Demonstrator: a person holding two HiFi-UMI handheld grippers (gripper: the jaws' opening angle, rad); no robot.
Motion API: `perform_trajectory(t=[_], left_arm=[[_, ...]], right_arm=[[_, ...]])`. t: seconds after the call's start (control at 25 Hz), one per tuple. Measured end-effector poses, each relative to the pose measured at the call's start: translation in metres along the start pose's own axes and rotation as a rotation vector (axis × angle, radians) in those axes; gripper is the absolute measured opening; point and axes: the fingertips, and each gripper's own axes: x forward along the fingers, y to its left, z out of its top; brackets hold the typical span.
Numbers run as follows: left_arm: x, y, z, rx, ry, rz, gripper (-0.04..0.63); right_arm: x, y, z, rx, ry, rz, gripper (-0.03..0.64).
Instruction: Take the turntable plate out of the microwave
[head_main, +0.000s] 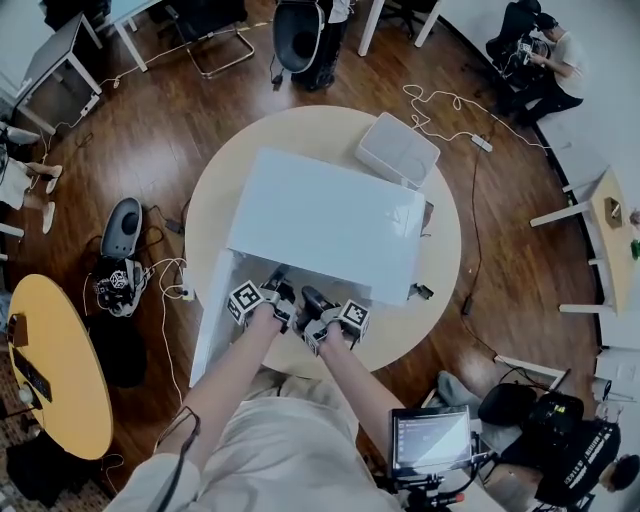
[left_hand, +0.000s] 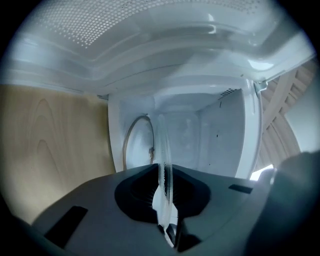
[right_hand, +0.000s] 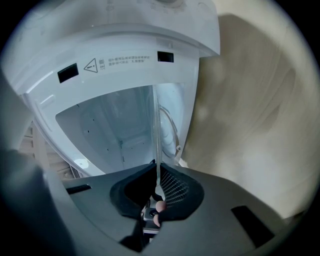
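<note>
The white microwave (head_main: 330, 215) sits at the centre of the head view on a round wooden table (head_main: 440, 250), its door (head_main: 212, 320) swung open toward the lower left. Both grippers meet at its open front. The left gripper (head_main: 277, 293) is clamped on the rim of the glass turntable plate (left_hand: 164, 165), and the right gripper (head_main: 312, 305) pinches the same rim. The plate reaches into the cavity, where the roller ring (left_hand: 131, 137) lies on the floor.
</note>
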Motion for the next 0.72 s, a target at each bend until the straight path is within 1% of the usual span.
perform_trajectory(t=[0.12, 0.24, 0.44, 0.56, 0.6, 0.72], left_arm=[[-0.006, 0.001, -0.002, 0.008, 0.012, -0.015, 0.037], [-0.009, 0.000, -0.004, 0.013, 0.023, -0.024, 0.037], [-0.015, -0.005, -0.005, -0.005, 0.030, -0.055, 0.037], [-0.021, -0.011, -0.006, 0.000, 0.036, -0.094, 0.038], [-0.023, -0.014, -0.006, 0.005, 0.037, -0.104, 0.038], [-0.029, -0.022, -0.008, -0.005, 0.040, -0.125, 0.037]], right_arm=[[-0.003, -0.011, -0.002, 0.006, 0.021, -0.026, 0.025], [-0.008, -0.015, -0.003, -0.035, 0.028, -0.057, 0.026], [-0.010, -0.001, -0.011, -0.151, 0.066, -0.021, 0.026], [-0.016, 0.003, -0.012, -0.180, 0.052, -0.009, 0.028], [-0.019, 0.006, -0.011, -0.181, 0.045, -0.001, 0.034], [-0.027, 0.013, -0.009, -0.204, 0.032, 0.024, 0.093]])
